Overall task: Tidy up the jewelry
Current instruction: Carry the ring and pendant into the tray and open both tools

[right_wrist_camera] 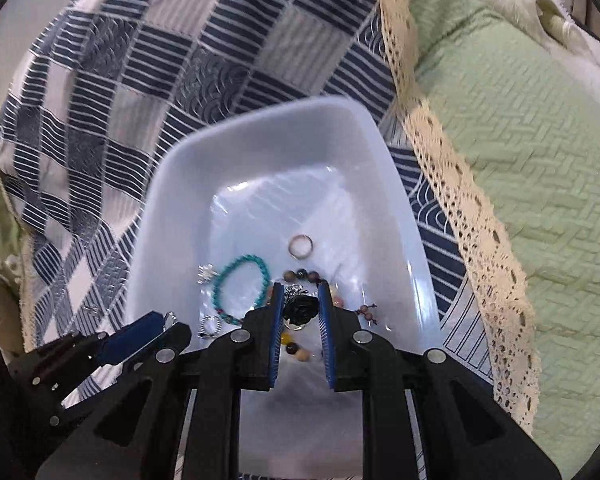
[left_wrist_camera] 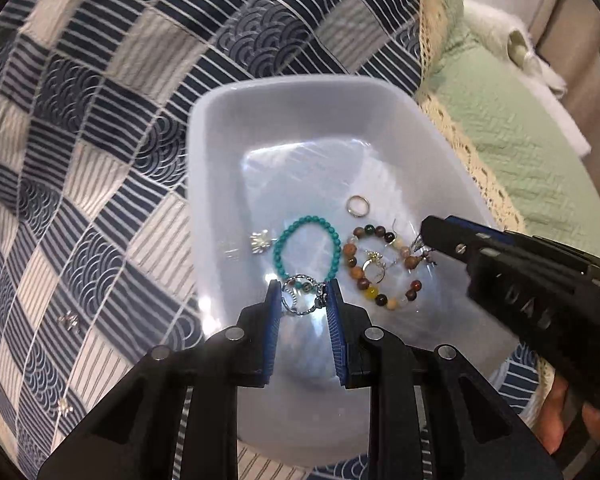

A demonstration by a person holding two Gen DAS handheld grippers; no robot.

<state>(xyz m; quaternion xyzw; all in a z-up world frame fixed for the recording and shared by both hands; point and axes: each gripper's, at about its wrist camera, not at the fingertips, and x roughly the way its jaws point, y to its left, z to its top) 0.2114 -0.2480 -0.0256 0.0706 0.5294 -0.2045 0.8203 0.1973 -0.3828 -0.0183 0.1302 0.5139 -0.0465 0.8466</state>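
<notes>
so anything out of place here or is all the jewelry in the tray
Not all of it. Two small silver pieces lie loose on the patchwork cloth, left of the white tray, while the bracelets and ring sit inside.

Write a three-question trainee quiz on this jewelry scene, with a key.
1. True or false: the turquoise bead bracelet lies inside the white tub.
2. What does the left gripper hold? A) a silver hoop piece B) a watch C) nothing
3. Fill in: the plain ring lies on the tub floor, apart from the ____-coloured bead bracelet.

Key: 1 true; 2 A, the silver hoop piece sits between its pads; 3 mixed, brown and amber.
</notes>
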